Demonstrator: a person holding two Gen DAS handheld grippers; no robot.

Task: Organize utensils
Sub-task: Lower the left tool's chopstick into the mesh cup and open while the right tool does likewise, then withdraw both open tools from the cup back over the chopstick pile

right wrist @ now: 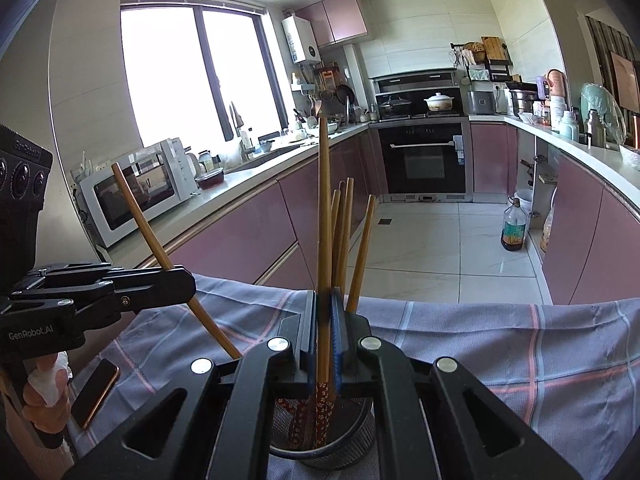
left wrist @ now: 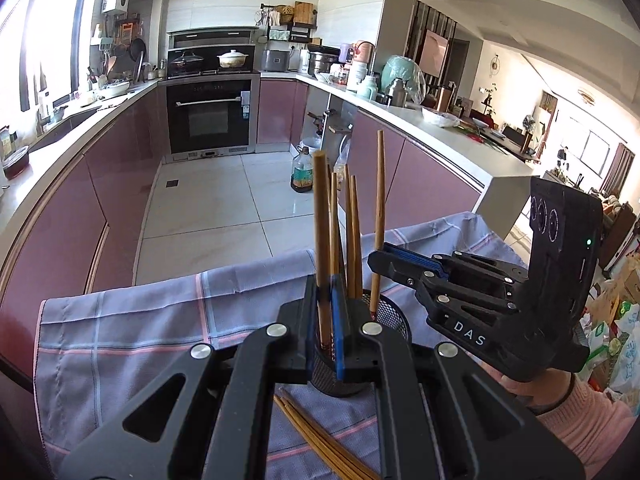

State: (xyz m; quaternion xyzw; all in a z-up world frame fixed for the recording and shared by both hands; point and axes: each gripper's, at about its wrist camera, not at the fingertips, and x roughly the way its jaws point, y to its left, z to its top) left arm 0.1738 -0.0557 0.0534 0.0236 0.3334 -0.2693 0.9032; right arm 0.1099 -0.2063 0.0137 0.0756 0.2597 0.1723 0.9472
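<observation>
A black mesh holder [left wrist: 390, 316] stands on a blue checked cloth [left wrist: 160, 320] and holds several wooden chopsticks [left wrist: 352, 236]. My left gripper [left wrist: 326, 320] is shut on one chopstick [left wrist: 320, 216], held upright above the holder. My right gripper [right wrist: 324, 340] is shut on another chopstick [right wrist: 323, 208], its patterned end down in the holder [right wrist: 352, 440]. In the right wrist view the left gripper [right wrist: 176, 280] holds its chopstick [right wrist: 144, 224] tilted. In the left wrist view the right gripper [left wrist: 380, 260] holds its chopstick [left wrist: 379, 200] upright. Several loose chopsticks [left wrist: 316, 436] lie on the cloth.
A phone [right wrist: 96, 392] lies on the cloth at the left. Behind the table are a tiled floor, pink cabinets, an oven [left wrist: 210, 116] and an oil bottle [left wrist: 302, 172]. A microwave [right wrist: 132, 192] stands on the left counter.
</observation>
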